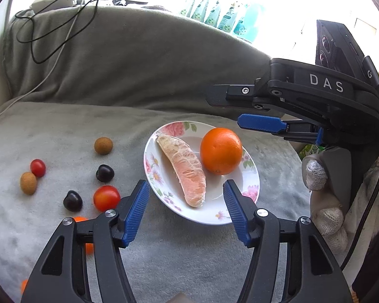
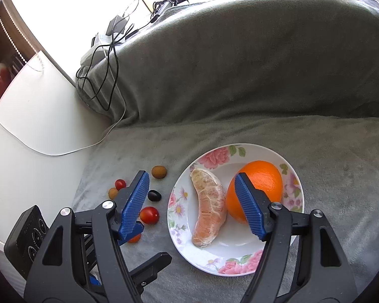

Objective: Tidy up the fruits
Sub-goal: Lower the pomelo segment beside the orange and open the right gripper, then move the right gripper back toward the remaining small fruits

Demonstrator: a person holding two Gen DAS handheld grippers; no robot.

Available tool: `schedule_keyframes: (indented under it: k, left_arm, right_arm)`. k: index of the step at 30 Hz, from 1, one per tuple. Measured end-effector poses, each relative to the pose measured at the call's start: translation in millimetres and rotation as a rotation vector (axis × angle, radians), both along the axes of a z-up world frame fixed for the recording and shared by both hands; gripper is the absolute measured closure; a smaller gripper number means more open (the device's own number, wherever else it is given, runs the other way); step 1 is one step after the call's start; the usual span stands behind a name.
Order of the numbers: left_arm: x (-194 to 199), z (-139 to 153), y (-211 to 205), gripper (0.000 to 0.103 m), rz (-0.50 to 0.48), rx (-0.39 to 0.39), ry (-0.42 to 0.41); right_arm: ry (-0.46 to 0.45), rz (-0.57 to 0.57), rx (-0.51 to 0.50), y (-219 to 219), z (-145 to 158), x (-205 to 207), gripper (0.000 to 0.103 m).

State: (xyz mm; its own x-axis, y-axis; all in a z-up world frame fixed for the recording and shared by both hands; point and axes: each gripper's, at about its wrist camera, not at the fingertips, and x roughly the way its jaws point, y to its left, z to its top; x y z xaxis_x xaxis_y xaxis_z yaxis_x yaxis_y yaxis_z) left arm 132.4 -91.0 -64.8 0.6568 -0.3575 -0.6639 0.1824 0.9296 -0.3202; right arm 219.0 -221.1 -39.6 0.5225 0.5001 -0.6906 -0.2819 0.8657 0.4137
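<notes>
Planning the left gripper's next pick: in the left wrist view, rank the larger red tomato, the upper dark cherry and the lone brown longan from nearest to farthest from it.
From the left gripper:
1. Larger red tomato, just left of the left finger.
2. Upper dark cherry, farther left and back.
3. Lone brown longan, farthest back on the blanket.

Left gripper jaws spread wide, nothing between the blue pads, pointing forward and down; right gripper likewise wide open and empty, angled down; from the left wrist view the right gripper comes in side-on at right, held by a white-gloved hand, fingertips wrapped round its handle.
</notes>
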Motion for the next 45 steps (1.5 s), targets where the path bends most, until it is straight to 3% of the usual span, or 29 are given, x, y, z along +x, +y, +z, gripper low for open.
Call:
schedule_keyframes:
  k: [6,13,17,20,25,39,45]
  left_arm:
    - [-12,1,18,0.042,0.025,0.015,-0.008]
    - [-31,2,57,0.042,0.087,0.047,-0.02]
    - [-39,3,82,0.042,0.136,0.06,-0.03]
    - [-40,0,102,0.042,0.178,0.059,-0.023]
    - [-40,-6,132,0.042,0.243,0.059,-0.011]
    - [-32,-22,167,0.042,0.279,0.042,0.028]
    - [-26,-25,174,0.043,0.273,0.027,0.034]
  right_arm:
    - [-0.08,0.014,-0.077,8,7,-26,0.03]
    - [-0.15,0.024,-0.06,14,13,-54,0.03]
    - [-0.195,0.054,-0.109,28,13,-70,0.03]
    - [-0.227,0.095,-0.136,40,11,-82,0.016]
    - [-0.275,0.134,-0.178,59,7,-100,0.014]
    - [-0.191,0.218,-0.147,91,-24,-107,0.014]
    - [-0.134,0.24,-0.137,103,-38,-101,0.031]
